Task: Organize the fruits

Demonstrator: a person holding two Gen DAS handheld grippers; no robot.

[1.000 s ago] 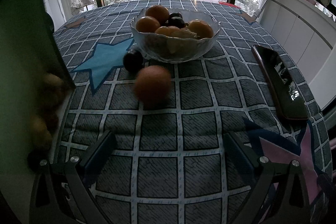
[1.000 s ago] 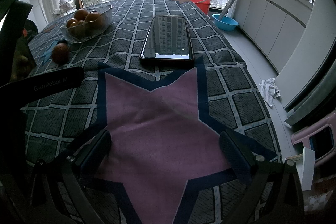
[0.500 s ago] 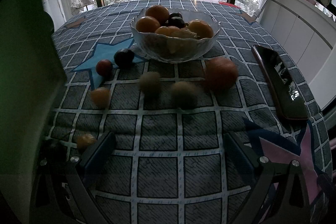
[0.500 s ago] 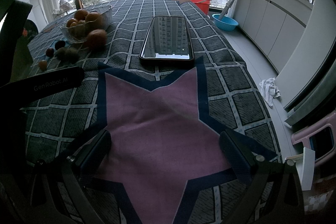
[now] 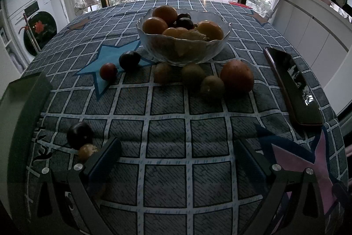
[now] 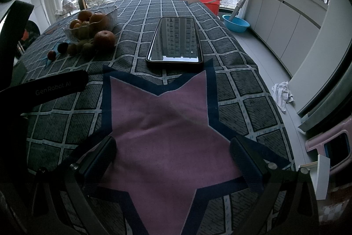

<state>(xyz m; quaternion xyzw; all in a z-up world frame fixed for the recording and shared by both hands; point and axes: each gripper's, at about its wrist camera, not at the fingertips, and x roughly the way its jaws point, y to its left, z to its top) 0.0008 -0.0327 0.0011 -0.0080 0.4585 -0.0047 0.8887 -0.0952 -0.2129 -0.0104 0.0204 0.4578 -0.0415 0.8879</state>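
At the near left of the table, a dark plum and a small yellowish fruit lie just beside the left gripper, whose jaws stand wide open and empty. Farther off, ahead of it, loose fruit including an orange crowds the near side of the glass bowl. The right gripper, also wide open and empty, hovers over the pink star well to the right, so the left looks better placed.

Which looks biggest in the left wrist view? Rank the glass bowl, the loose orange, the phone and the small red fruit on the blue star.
1. glass bowl
2. phone, though nearness makes this unsure
3. loose orange
4. small red fruit
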